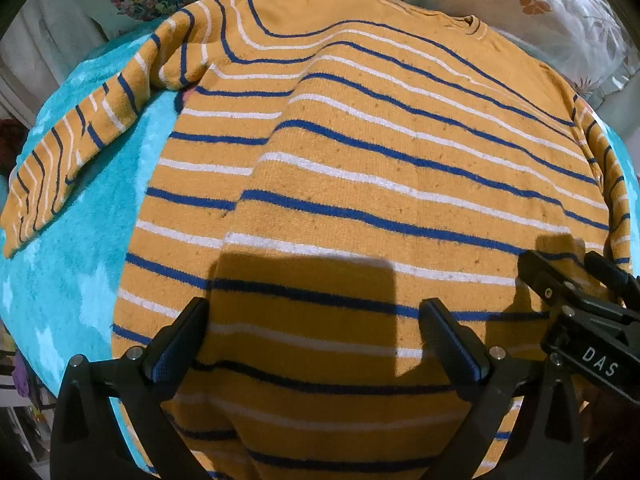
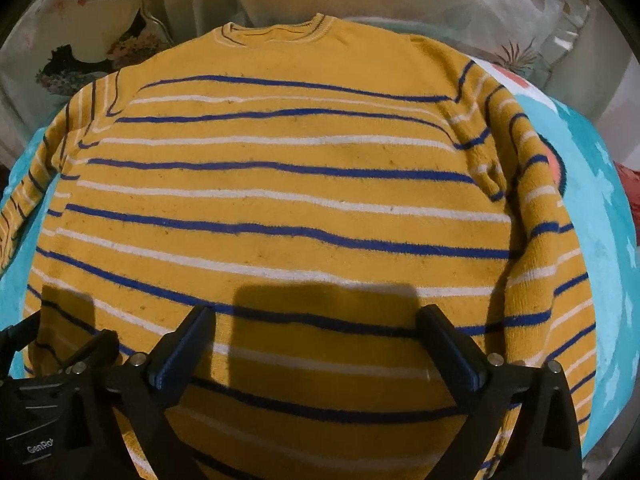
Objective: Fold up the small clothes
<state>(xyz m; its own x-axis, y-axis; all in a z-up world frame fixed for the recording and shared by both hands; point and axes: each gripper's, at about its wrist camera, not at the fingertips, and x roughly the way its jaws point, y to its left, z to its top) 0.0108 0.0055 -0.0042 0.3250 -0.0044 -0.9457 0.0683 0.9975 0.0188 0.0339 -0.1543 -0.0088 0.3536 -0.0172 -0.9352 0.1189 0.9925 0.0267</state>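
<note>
Ahead of your left gripper [image 1: 314, 338] the striped sweater [image 1: 360, 168] lies flat, nothing standing on it; at nine o'clock bare turquoise blanket [image 1: 80, 264] gives room, crossed by the left sleeve [image 1: 72, 148]; at three o'clock your right gripper [image 1: 568, 296] crowds close; pillows [image 2: 460, 4] wall off twelve o'clock.

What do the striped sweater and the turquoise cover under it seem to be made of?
Sweater: looks like knitted yarn, matte, with visible knit ribs, pilling specks and a ribbed collar. Turquoise cover: seems a plush fleece, with a fuzzy nap that catches light in patches.

Left gripper [image 1: 316, 340], right gripper [image 2: 316, 344]: jaws wide.
</note>
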